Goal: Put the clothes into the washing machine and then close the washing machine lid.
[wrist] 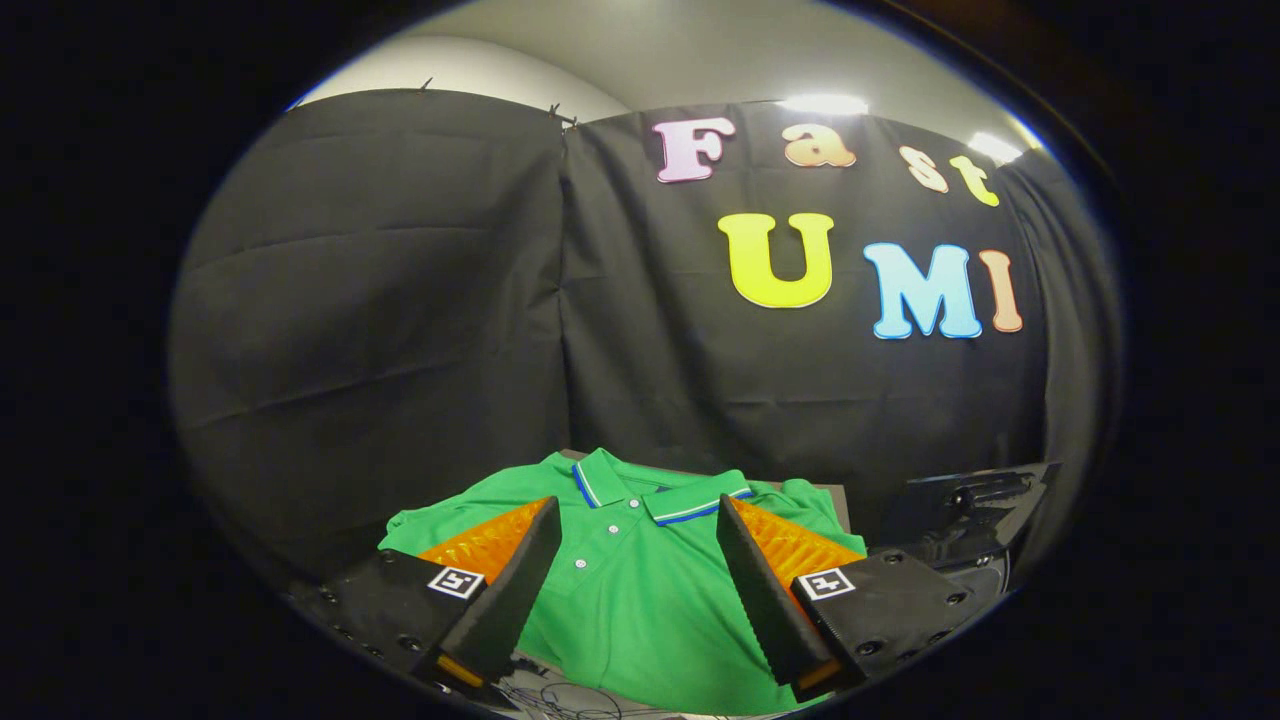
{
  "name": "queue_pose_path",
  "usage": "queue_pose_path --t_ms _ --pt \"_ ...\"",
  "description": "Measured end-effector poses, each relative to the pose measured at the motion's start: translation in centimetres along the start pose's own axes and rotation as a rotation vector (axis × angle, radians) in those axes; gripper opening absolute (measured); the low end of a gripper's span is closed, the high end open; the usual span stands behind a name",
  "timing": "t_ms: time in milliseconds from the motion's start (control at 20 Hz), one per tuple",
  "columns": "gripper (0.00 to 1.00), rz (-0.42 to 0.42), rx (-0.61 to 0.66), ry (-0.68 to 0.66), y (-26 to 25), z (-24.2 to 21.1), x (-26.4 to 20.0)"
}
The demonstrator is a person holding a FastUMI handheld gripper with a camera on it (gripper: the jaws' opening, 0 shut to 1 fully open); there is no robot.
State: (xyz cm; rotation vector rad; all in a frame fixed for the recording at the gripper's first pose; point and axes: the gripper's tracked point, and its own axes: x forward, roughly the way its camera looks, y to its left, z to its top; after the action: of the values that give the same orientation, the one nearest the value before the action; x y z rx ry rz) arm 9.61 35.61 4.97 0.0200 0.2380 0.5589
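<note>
Item: green polo shirt (640, 590), lower centre of the frame, laid flat with collar away from the camera, spread as if ready for pickup.

Gripper (636, 520): fingers wide apart, hovering above the shirt's chest and holding nothing; likely poised for a pinch on the fabric.

Dark machine part (975, 510), lower right, just beside the shirt; possibly the washing machine's lid, cannot tell for certain.

Loose cables (560, 697), bottom centre, below the hem.

Obstructions: none apparent between fingers and shirt.
</note>
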Motion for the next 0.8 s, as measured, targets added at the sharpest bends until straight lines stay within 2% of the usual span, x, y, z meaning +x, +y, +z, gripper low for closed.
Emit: queue_pose_path --t_ms 450,800 --pt "0.96 0.026 0.066 0.225 2.3 -3.7 5.0" --pt "0.96 0.015 0.059 0.317 2.9 -6.1 6.8"
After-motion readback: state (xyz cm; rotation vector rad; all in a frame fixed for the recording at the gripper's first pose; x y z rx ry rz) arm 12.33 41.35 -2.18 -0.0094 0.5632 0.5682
